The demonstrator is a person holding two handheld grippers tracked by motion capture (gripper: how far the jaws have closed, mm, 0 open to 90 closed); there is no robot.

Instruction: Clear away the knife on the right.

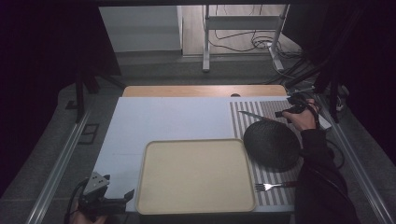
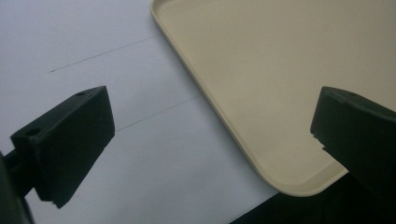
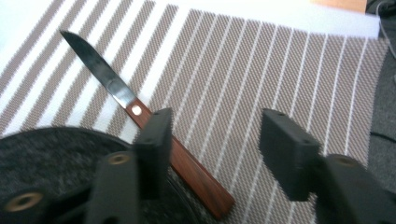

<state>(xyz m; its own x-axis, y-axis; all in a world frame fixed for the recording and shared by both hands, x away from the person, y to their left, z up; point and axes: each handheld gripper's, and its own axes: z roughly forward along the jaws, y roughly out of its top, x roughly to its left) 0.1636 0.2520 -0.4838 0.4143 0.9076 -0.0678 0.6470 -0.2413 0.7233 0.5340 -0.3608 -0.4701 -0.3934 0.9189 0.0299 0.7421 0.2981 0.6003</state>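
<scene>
Right claw (image 3: 212, 154) is held wide over the knife (image 3: 140, 114), whose wooden handle could be missed and the blade skidded across the striped mat (image 3: 261, 70).

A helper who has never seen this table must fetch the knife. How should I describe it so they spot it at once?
Look at the striped placemat on the table's right side, beyond the dark round plate. The knife lies at the mat's far end, beside the open right claw. Its reddish wooden handle and bare steel blade distinguish it from the fork at the near end.
</scene>
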